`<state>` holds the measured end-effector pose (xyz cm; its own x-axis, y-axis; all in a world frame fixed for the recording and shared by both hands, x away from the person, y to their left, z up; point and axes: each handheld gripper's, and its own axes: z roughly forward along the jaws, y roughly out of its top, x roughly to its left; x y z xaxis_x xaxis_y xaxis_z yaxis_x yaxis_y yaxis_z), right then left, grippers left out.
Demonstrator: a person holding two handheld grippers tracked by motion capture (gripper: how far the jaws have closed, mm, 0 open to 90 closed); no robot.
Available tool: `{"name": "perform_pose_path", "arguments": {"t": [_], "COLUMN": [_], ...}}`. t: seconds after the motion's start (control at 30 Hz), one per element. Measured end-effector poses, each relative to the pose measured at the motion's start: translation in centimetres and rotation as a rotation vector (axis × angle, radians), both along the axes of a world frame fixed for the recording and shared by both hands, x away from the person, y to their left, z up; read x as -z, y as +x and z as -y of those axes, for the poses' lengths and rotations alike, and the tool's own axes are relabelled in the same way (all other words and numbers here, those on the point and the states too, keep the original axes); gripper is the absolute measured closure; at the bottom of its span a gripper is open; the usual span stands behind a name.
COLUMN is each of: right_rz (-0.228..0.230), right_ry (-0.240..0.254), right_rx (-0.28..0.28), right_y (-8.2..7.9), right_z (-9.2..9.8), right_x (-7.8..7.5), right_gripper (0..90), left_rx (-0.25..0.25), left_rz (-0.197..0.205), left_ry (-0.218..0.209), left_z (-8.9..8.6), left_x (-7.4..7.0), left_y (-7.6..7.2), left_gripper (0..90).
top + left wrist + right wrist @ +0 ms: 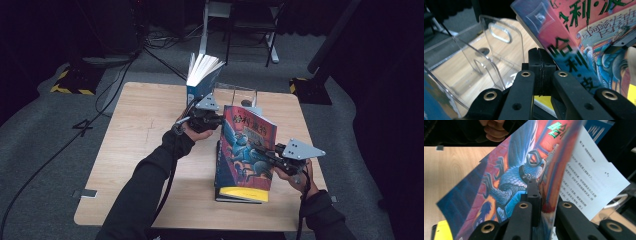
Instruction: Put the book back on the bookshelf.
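1. Currently, the step in hand is lifting the front cover (249, 145) of the top book (243, 187), which lies on the counter (145, 165) near its right front.
2. The right gripper (541, 195) has its fingers clamped on the cover edge.
3. The left gripper (541, 72) has its fingers closed together with nothing between them, just beside the book's spine.
4. The next move likely calls for raising the book toward the clear acrylic stand (499, 50) behind it.
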<state>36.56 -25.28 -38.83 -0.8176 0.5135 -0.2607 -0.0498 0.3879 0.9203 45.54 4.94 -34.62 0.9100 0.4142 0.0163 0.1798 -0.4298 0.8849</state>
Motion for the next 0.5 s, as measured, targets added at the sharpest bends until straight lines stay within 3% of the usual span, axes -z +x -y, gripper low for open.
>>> {"name": "perform_pose_path", "arguments": {"t": [0.1, 0.3, 0.5], "right_rz": [0.040, 0.102, 0.102], "right_ry": [-0.012, -0.023, -0.032], "right_rx": [-0.010, -0.010, -0.004], "right_y": [-1.2, -3.4, -3.1], "right_z": [0.0, 0.1, -0.2], "right_x": [-0.1, -0.2, -0.3], "right_gripper": [86.4, 87.3, 87.4], "left_rx": [0.013, 0.024, 0.032], "left_rz": [0.041, 0.067, 0.074], "left_ry": [-0.006, -0.035, -0.061], "left_z": [-0.5, -1.0, -0.8], "left_x": [-0.4, -0.7, -1.6], "left_y": [-1.2, -3.0, -3.4], "left_gripper": [89.8, 89.8, 89.9]}}
